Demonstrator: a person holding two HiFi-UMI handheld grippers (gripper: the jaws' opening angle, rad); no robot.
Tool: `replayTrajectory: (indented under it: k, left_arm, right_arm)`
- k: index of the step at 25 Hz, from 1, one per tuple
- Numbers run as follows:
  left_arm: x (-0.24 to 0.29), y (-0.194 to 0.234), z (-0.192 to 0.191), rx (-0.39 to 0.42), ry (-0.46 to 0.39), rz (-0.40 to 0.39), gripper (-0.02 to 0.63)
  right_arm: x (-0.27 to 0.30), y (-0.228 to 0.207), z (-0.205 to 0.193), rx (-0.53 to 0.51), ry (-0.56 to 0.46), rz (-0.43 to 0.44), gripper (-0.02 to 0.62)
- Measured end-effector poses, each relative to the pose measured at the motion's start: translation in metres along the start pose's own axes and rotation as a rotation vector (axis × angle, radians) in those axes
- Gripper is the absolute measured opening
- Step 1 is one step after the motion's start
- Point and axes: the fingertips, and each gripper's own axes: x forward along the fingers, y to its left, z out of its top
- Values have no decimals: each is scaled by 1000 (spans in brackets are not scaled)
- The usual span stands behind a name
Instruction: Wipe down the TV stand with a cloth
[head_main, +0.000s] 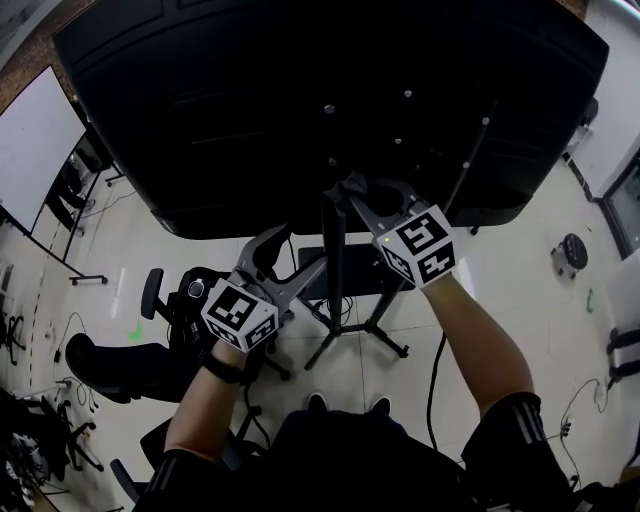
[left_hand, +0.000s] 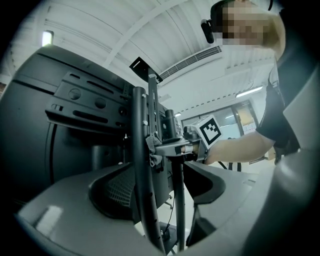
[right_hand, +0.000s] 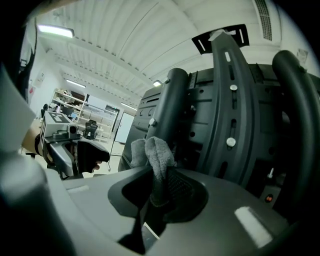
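The TV stand's black upright pole rises behind the black back of the TV. My right gripper is shut on a small grey cloth, held against the pole just under the mount. In the left gripper view the cloth shows pressed to the stand's curved black tube. My left gripper is lower and to the left of the pole, open, with the tube and pole showing between its jaws and not gripped.
The stand's legs spread on the pale floor by my feet. A black office chair is at the left, a whiteboard at far left. A cable trails down on the right.
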Motion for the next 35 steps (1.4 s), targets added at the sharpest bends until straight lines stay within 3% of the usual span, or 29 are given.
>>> replayTrajectory:
  k: [10,16,27,35]
  left_arm:
    - [-1,-4,-35,-46,51,-15,327]
    - [-1,-5,-64,-73,107,-21,328]
    - [3,-6,-142,-155,211,-16,328]
    - [1,-5,-214,-229,302,6,330]
  right_arm:
    - [9,29,-53,-33,102,19,67]
    - [14,40,-88,19,147,42,69]
    - [23,67,-161,133,228,102,71]
    - [33,93,-249,197,333,144,71]
